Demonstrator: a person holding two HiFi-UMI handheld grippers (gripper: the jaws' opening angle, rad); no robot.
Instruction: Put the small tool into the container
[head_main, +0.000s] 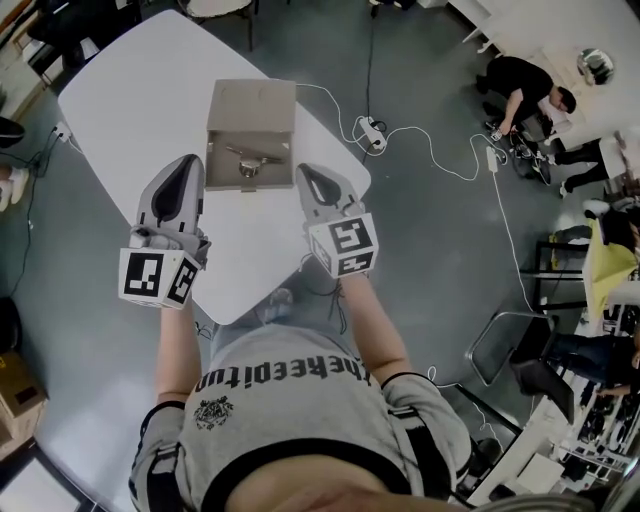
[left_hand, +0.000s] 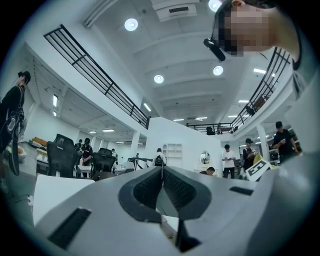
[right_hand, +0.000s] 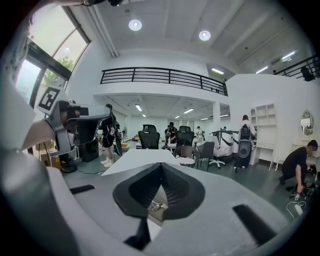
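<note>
The small tool (head_main: 248, 157) lies inside the container (head_main: 250, 105). The container is a brown box with its lid standing up, and it sits on the white worktop (head_main: 140, 90). So the job looks done, or very nearly done.

The left gripper (head_main: 189, 160) is just beside the box on one side. Its jaws are pressed together with nothing between them. The right gripper (head_main: 303, 170) is just beside the box on the other side. Its jaws are pressed together too, and they hold nothing. In the right gripper view you can peek under the jaws and see a bit of the tool down in the box.

The tool looks shiny, like metal. I think it is hard and light, and maybe a bit slippery. It is thin, so it could slide out of a weak pinch. If it needs moving, the best place to pinch it looks like the middle of its long straight part.
</note>
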